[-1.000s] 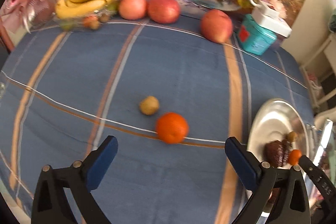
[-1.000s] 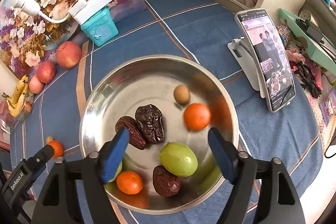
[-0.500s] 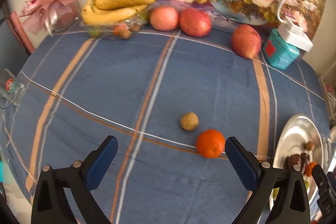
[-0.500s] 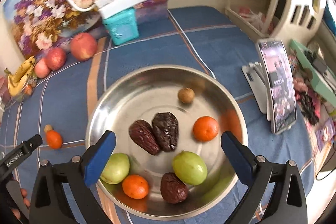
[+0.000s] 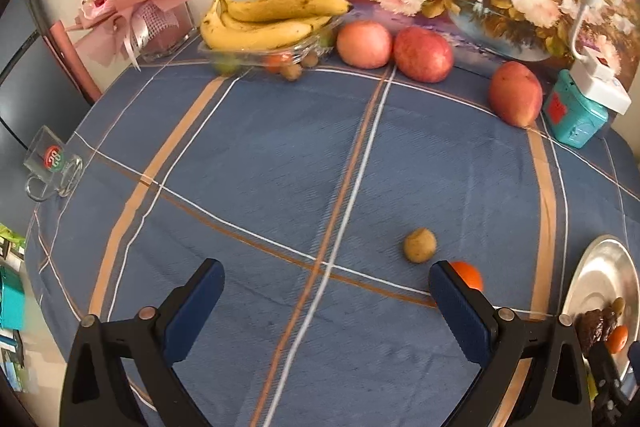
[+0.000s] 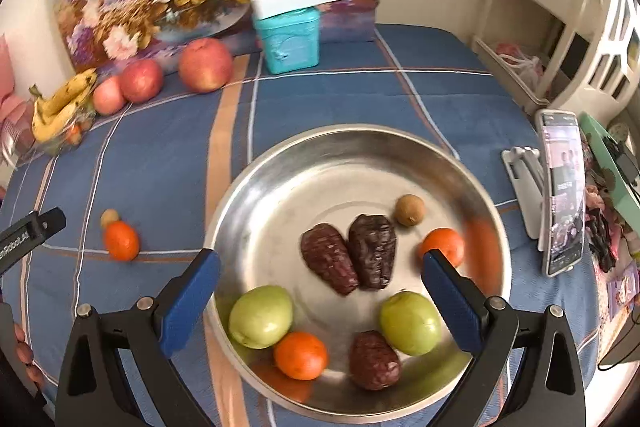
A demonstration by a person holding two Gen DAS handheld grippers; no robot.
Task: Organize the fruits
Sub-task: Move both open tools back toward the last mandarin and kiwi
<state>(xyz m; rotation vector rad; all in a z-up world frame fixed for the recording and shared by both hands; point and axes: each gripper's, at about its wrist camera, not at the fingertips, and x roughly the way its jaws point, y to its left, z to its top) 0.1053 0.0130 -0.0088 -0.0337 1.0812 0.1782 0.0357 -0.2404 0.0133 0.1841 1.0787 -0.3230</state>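
Observation:
A small orange [image 5: 468,275] and a small brown longan [image 5: 419,245] lie loose on the blue checked tablecloth; both also show in the right wrist view, orange [image 6: 121,240] and longan [image 6: 109,216]. My left gripper [image 5: 326,301] is open and empty, with the orange just behind its right fingertip. My right gripper [image 6: 320,289] is open and empty above a steel plate [image 6: 256,195] that holds two green fruits [image 6: 261,315], two oranges [image 6: 301,355], three dark dates [image 6: 372,245] and a longan [image 6: 409,210].
Three apples [image 5: 423,53] and a glass dish of bananas [image 5: 272,21] stand at the back by a flower painting. A teal box [image 5: 574,115] with a power strip, a glass mug [image 5: 52,165], a pink bouquet [image 5: 132,7] and a phone on a stand [image 6: 560,195] ring the table.
My left gripper has swung left and back, so the loose orange and longan slid right in its view. My right gripper has opened wider and pulled back above the plate.

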